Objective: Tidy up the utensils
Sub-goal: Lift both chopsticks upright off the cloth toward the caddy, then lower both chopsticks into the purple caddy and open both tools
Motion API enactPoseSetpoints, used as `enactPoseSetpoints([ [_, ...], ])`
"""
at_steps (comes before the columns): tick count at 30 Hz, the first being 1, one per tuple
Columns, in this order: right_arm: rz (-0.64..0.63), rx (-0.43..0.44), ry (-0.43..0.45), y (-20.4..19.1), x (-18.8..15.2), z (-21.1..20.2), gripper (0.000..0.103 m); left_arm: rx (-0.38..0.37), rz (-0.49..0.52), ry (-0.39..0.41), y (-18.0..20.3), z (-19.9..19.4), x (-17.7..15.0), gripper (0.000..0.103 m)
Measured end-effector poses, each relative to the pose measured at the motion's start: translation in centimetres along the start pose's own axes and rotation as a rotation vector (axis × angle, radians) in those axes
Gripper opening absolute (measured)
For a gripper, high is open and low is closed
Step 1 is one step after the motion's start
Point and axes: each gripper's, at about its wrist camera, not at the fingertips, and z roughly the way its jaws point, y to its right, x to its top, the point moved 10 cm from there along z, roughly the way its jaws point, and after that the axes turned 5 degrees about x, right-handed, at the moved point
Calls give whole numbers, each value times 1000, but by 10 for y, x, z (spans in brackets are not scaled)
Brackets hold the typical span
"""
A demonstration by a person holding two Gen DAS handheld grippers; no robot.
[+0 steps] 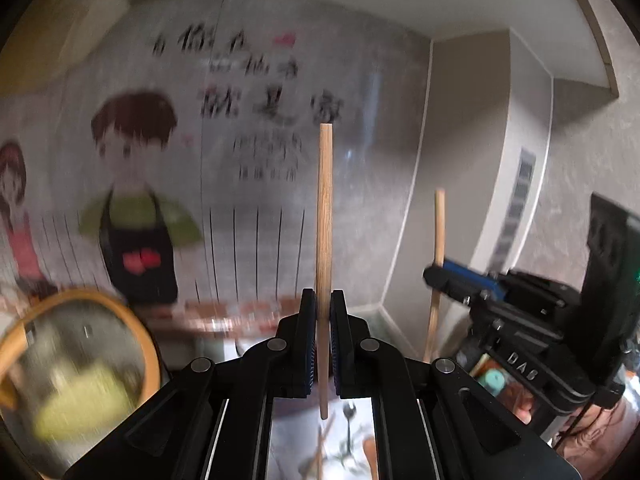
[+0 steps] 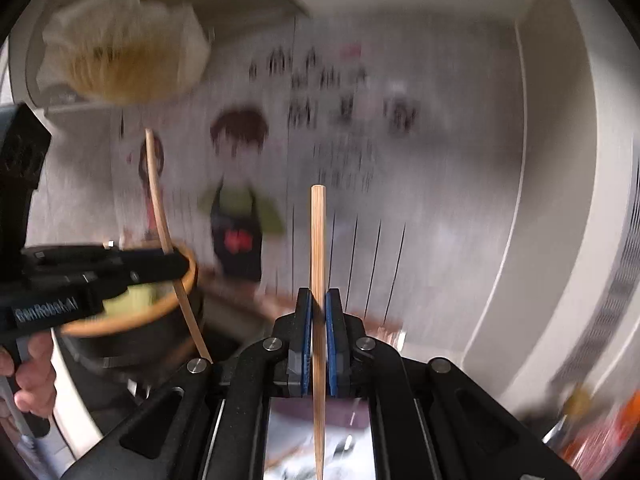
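Note:
In the left wrist view my left gripper is shut on a wooden chopstick that stands upright between its blue pads. To its right, my right gripper holds a second chopstick. The right wrist view shows the right gripper shut on its upright chopstick. At the left of that view the left gripper, held by a hand, clamps its own chopstick. Below the jaws a spoon and other blurred utensils lie on a pale surface.
A pot with a wooden-rimmed glass lid sits at lower left, also the pot behind the left gripper. A wall with cartoon stickers is ahead, a pillar to its right. A paper-lined hood hangs at upper left.

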Motion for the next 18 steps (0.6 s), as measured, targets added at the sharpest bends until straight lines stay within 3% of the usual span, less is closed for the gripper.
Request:
enactPoseSetpoints([
  [4, -40, -40, 61, 9, 35, 6, 6, 16, -7, 42, -5, 7, 28, 7],
  [8, -70, -71, 97, 16, 48, 21, 6, 38, -34, 48, -16, 21, 33, 7],
  [18, 23, -36, 40, 46, 9, 87, 6, 88, -100, -41, -45, 97, 3, 7],
])
